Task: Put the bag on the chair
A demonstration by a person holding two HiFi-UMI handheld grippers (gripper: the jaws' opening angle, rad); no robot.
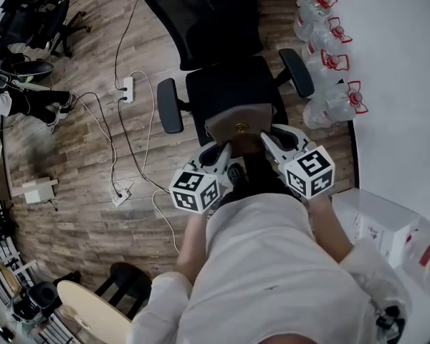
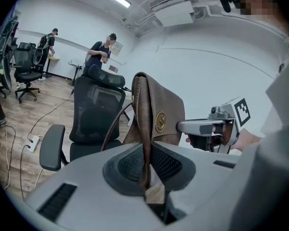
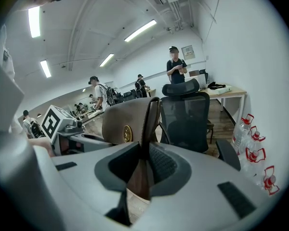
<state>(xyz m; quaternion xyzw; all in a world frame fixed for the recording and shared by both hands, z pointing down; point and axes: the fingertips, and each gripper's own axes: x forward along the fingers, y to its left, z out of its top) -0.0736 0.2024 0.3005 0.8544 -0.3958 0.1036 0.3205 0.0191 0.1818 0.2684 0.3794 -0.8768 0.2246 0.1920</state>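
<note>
Head view shows the left gripper (image 1: 218, 151) and right gripper (image 1: 271, 140) each pinching a side edge of the brown bag (image 1: 238, 125), held over the front of the chair (image 1: 228, 86) seat. It is not yet set down; lowering and releasing remain.

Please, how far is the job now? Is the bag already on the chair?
Done: the bag is picked up, and it hangs over the front of the chair seat. In hand: the left gripper and the right gripper are each shut on an edge of it. Left: lower it onto the seat and let go. Whether it touches the seat already, I cannot tell.
</note>
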